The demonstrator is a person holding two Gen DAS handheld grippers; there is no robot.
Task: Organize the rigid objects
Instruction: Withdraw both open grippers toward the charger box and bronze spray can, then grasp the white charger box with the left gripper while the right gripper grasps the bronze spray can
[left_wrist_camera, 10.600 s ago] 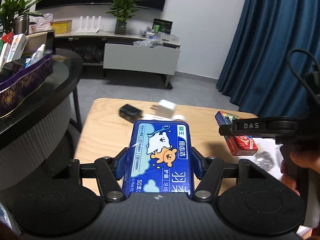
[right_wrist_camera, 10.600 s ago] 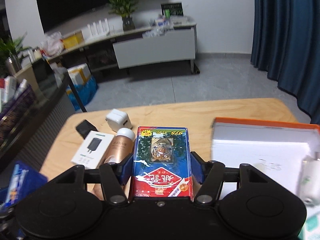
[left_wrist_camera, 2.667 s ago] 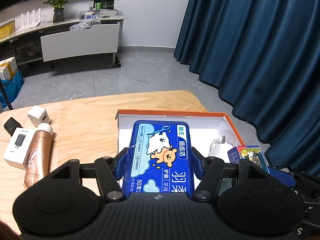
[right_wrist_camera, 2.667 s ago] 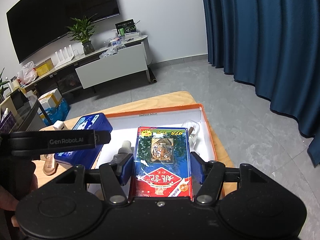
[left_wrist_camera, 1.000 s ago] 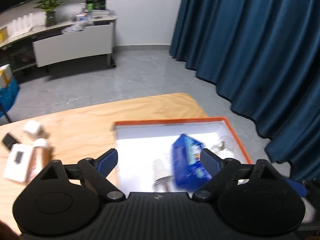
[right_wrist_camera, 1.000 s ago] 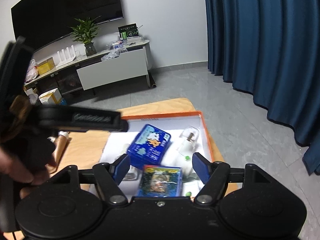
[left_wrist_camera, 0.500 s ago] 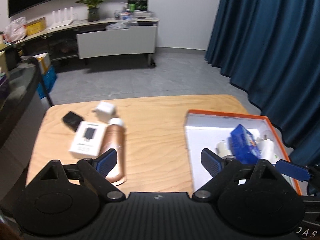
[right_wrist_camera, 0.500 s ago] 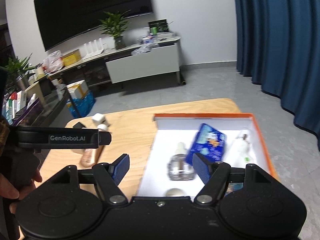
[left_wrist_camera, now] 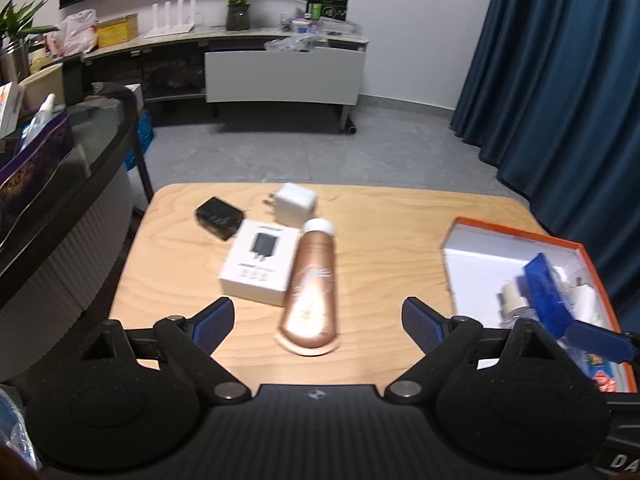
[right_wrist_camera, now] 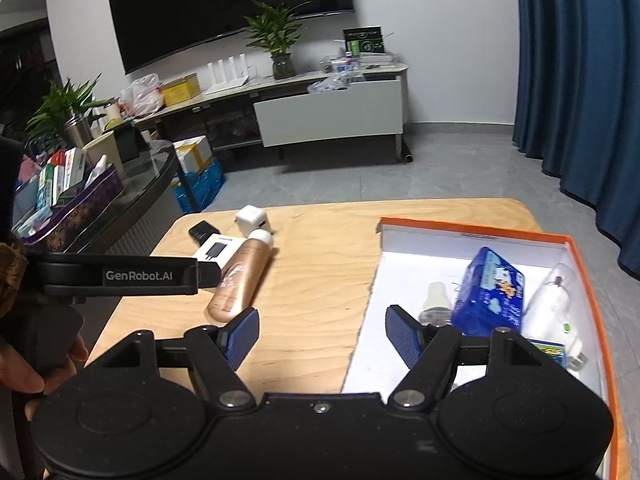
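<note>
Both tools stand with jaws wide apart and nothing between them: the left tool (left_wrist_camera: 316, 314) faces the loose things in the middle of the wooden surface (left_wrist_camera: 380, 216), and the right tool (right_wrist_camera: 320, 330) sits over the near left edge of the orange-rimmed box (right_wrist_camera: 460, 227) at the right of its frame. I judge this the gap between a drop-off and the next pick-up. Four items wait outside the box, at centre left of the left wrist frame: a copper bottle (left_wrist_camera: 310, 290) lying on its side, a white charger carton (left_wrist_camera: 260, 266) touching its left flank, a white plug cube (left_wrist_camera: 297, 204) just above them, and a small black block (left_wrist_camera: 219, 213) beside that. Inside the box lie a blue packet (right_wrist_camera: 493, 289), a small clear bottle (right_wrist_camera: 435, 300), a white plug-in device (right_wrist_camera: 552, 308) at its right wall, and a card-sized box (right_wrist_camera: 549, 350) low down, half hidden. Next, I think, the left tool should drop over the copper bottle across its width.
</note>
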